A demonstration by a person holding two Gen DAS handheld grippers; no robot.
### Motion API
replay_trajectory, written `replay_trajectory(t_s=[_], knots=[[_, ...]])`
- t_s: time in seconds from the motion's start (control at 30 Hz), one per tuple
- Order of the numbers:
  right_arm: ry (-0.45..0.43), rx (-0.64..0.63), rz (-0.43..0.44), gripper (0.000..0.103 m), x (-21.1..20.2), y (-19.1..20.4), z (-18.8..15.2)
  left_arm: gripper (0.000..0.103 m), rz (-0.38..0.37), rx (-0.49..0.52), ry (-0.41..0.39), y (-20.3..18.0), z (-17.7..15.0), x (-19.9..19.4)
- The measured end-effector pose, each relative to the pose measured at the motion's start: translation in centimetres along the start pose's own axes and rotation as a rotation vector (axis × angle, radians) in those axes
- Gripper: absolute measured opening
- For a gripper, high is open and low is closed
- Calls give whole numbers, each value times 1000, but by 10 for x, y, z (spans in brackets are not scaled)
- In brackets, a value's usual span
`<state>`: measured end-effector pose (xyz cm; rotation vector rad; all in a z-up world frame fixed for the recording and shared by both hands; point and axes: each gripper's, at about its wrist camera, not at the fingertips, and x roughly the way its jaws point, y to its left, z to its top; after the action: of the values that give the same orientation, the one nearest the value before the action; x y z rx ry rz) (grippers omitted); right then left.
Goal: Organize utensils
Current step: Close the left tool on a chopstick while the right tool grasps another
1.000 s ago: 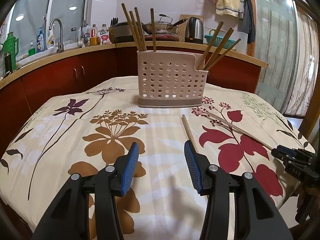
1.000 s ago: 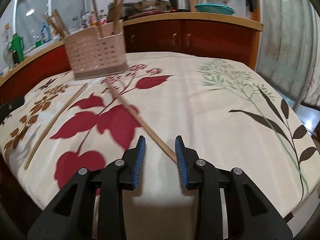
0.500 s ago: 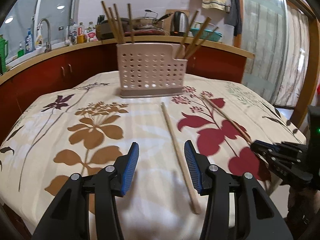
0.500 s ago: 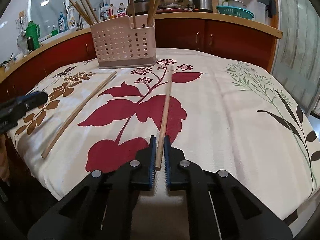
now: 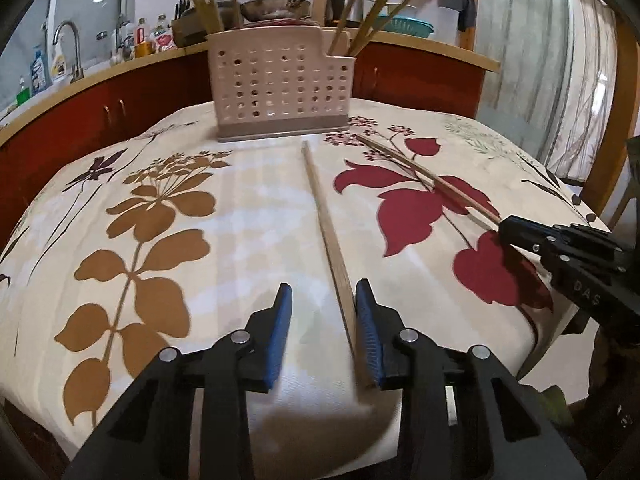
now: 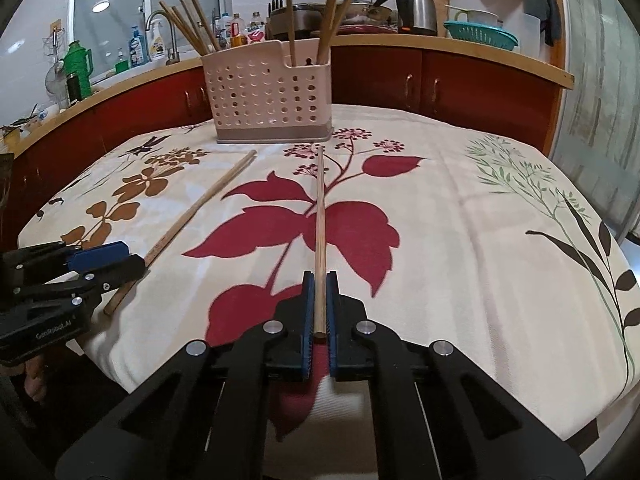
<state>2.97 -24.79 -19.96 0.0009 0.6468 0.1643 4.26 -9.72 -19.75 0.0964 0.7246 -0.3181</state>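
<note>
A pink perforated utensil holder (image 5: 280,84) (image 6: 268,88) stands at the far side of the flowered tablecloth (image 5: 240,220), with several wooden chopsticks upright in it. One chopstick (image 5: 324,216) (image 6: 200,208) lies on the cloth, its near end between the closing jaws of my left gripper (image 5: 324,292) (image 6: 134,258). It rests against the right pad, and the left pad stands clear of it. My right gripper (image 6: 319,280) (image 5: 508,226) is shut on the near end of a second chopstick (image 6: 319,208) (image 5: 432,178), which points toward the holder.
The table's near edge drops off just under both grippers. Behind the table runs a red-fronted counter (image 6: 440,84) with a kettle (image 6: 416,10), a teal colander (image 6: 480,36), a wok (image 5: 276,4) and a sink tap (image 5: 68,48). A glass door (image 5: 520,60) is at the right.
My right gripper shut on its chopstick and swung it to point at the holder. My left gripper came down around the other chopstick's near end and its jaws narrowed.
</note>
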Motion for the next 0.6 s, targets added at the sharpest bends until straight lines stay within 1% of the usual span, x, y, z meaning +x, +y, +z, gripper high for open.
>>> replay_trajectory(t_s=[0.03,0.1,0.13,0.2,0.37,0.47,0.5,0.57,0.6], knots=[[-4,0,4,6,0,2,1,21,8,3,-2,1,-1,0],[-8,-3,11,6,0,5,3,11,20,9,-4,7,-2,0],[-10,-4,13,6,0,7,4,11,14,1,-4,11,-2,0],[-13,-9,19,6,1,11,5,7,27,-1,-7,17,-1,-2],[-16,-19,34,6,5,19,7,7,59,-30,-15,35,-3,-5],[-13,-15,49,6,8,21,4,7,56,-35,-20,41,-4,-7],[-13,-13,50,6,8,21,4,8,64,-37,-22,43,-5,-7],[-6,-13,52,6,10,21,1,21,59,-40,-26,45,-7,-10],[-2,-9,52,7,11,20,-1,38,65,-39,-25,44,-8,-11]])
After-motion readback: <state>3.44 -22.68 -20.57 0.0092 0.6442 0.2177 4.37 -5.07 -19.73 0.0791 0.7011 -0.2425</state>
